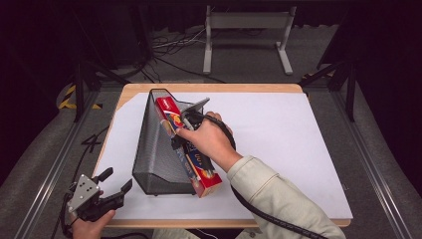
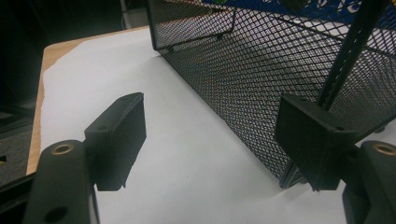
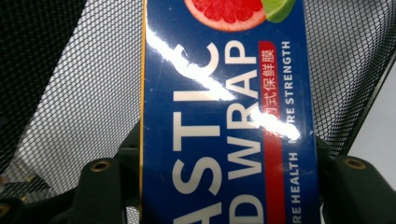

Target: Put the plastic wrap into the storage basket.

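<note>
A long blue and red plastic wrap box [image 1: 200,175] leans slantwise against the open side of a black mesh file holder [image 1: 154,149] that stands on the white sheet. My right gripper [image 1: 181,137] is shut on the box around its middle, and the hand hides that part. In the right gripper view the box [image 3: 224,116] spans the gap between the jaws of my right gripper [image 3: 227,168], with mesh [image 3: 93,93] behind it. My left gripper [image 1: 118,180] rests open at the table's front left corner. Its fingers [image 2: 121,135] hold nothing, and the mesh holder [image 2: 261,70] stands just ahead of it.
A white sheet [image 1: 298,139] covers most of the wooden table [image 1: 214,88]. The right gripper's cable trails along the sleeve to the front edge. Beyond the table stand a grey metal frame [image 1: 246,22] and loose floor cables [image 1: 174,45].
</note>
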